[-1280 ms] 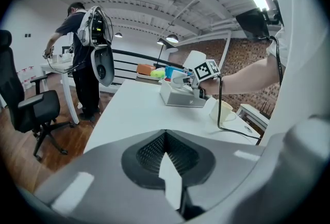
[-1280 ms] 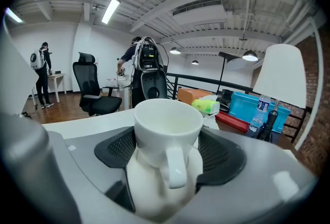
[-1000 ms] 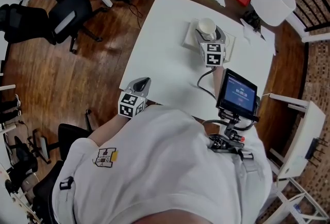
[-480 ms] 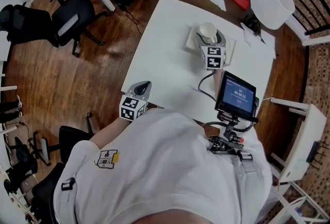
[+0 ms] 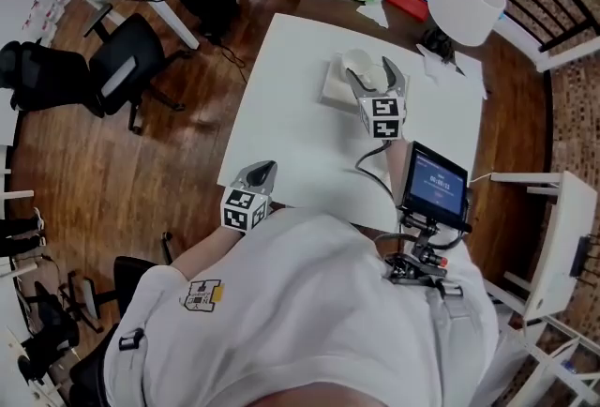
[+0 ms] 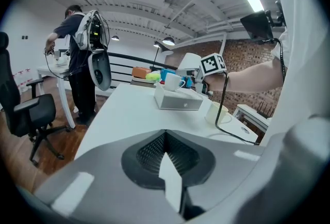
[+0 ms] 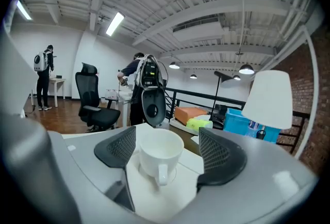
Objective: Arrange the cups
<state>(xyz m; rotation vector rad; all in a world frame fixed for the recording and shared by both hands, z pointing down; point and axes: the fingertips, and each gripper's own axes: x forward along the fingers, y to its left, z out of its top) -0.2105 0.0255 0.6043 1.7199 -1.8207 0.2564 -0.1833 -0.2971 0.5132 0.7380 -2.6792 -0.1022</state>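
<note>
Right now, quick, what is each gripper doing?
Left gripper: closed, holding nothing.
Right gripper: open, with the white cup between its jaws, not squeezed.

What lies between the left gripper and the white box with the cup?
Nothing: bare table up to the box, in the left gripper view.

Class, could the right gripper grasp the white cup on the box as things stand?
Probably yes. The right gripper has its jaws open either side of the white handled cup, upright on the flat white box; nothing else lies between, and its handle faces back, clear of both jaws.
</note>
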